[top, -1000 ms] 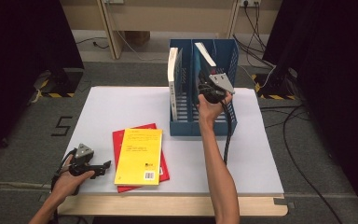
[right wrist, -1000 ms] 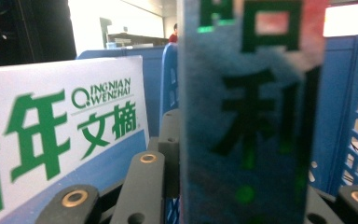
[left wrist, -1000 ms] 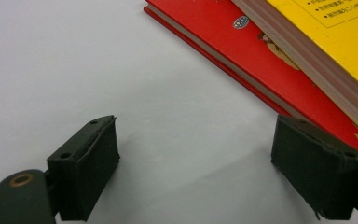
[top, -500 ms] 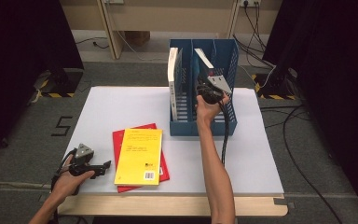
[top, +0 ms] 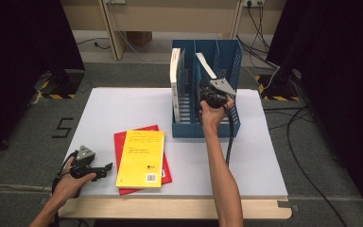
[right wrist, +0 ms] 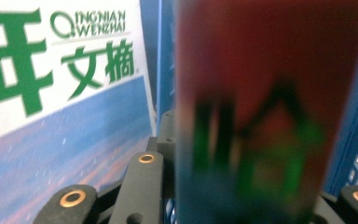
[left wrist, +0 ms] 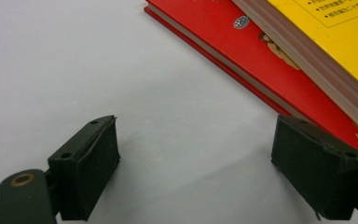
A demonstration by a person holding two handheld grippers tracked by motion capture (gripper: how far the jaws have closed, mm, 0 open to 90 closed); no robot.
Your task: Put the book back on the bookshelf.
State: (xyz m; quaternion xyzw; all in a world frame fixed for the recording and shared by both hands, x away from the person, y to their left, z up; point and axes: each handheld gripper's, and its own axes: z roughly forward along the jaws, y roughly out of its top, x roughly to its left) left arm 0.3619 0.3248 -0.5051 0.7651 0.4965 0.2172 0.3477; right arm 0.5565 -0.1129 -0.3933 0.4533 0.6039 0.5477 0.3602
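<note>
Jaws of the left gripper stand wide on the table with nothing between them, just beside a yellow book that lies on a red book. Farther right, a white book stands in the blue rack's left slot; its cover reads "QINGNIAN WENZHAI" in green. Right gripper is clamped on a tilted book in the middle slot; its print is too blurred to read.

Grey carpet floor surrounds the white-topped wooden worktop; black curtains hang either side, black cables right.
</note>
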